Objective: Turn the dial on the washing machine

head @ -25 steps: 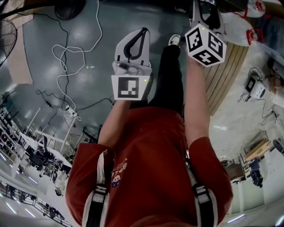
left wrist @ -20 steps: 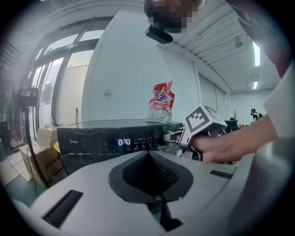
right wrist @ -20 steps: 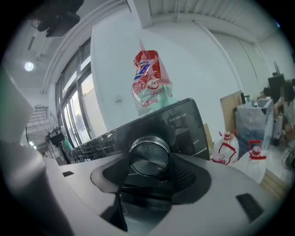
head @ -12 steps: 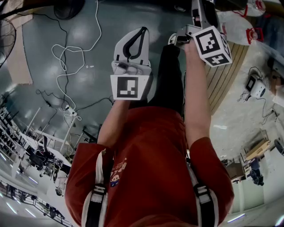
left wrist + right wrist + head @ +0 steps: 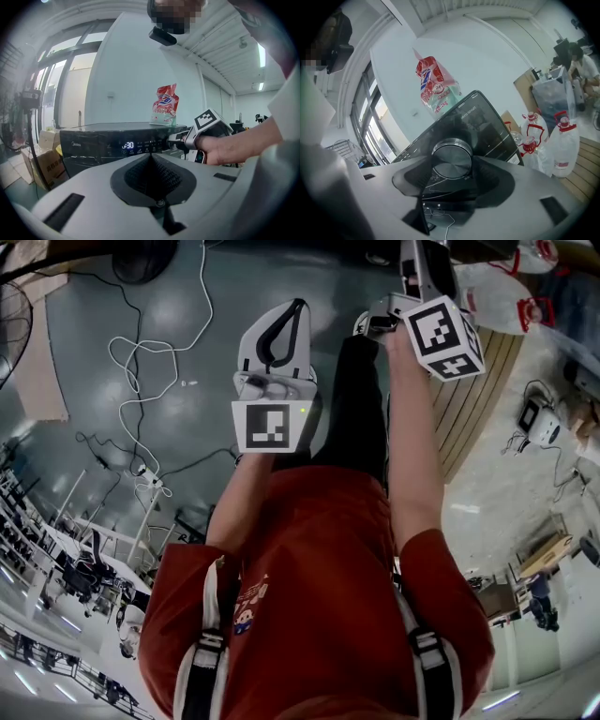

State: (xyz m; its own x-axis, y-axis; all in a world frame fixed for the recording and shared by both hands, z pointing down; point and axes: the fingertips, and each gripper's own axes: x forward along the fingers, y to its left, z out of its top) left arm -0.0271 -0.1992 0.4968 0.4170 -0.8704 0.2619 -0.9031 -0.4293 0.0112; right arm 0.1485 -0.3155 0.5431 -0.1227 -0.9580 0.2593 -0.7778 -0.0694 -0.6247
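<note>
While it clamps the silver dial point(image 5: 451, 158), right gripper point(image 5: 451, 180) half spread, left gripper point(image 5: 151, 161) closed tight, empty.

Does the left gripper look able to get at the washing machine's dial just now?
Probably not: the right gripper is clamped around the dial, leaving the shut left gripper no room.

The right gripper point(image 5: 424, 273), clamped on the washing machine's dial point(image 5: 452, 157), has rolled about its own length. Its marker cube point(image 5: 443, 337) now turns a different face up to the head view and sits tilted, a little further right than a second ago. A grey part of the gripper's body point(image 5: 380, 322) has swung out on the left beside the cube. Nearly all of this roll came in the first half second
</note>
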